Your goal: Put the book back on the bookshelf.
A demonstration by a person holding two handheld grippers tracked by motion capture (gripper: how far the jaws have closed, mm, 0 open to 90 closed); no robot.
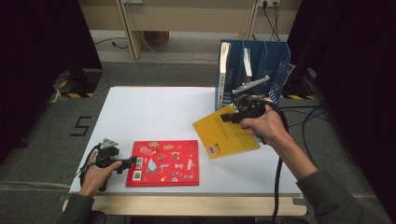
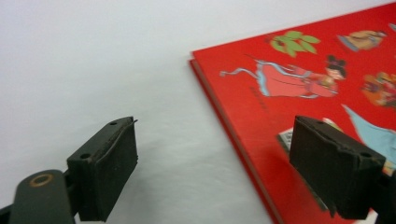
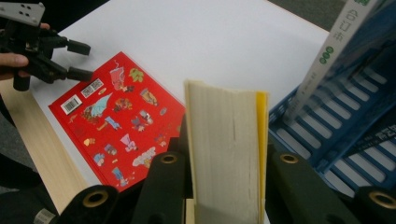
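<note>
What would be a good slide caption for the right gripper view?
Right gripper clamps a yellow book by its page edge, above a red picture book and beside a blue file rack.

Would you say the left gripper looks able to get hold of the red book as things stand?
Probably yes. The left gripper is open at the red book's near edge, one jaw over the cover and one over the bare table. Nothing lies between, though the book lies flat, so gripping its edge may be awkward.

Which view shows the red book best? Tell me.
The high view: the whole red book lies flat on the table. The right gripper view shows most of its cover, angled; the left gripper view shows one corner between the open left gripper.
</note>
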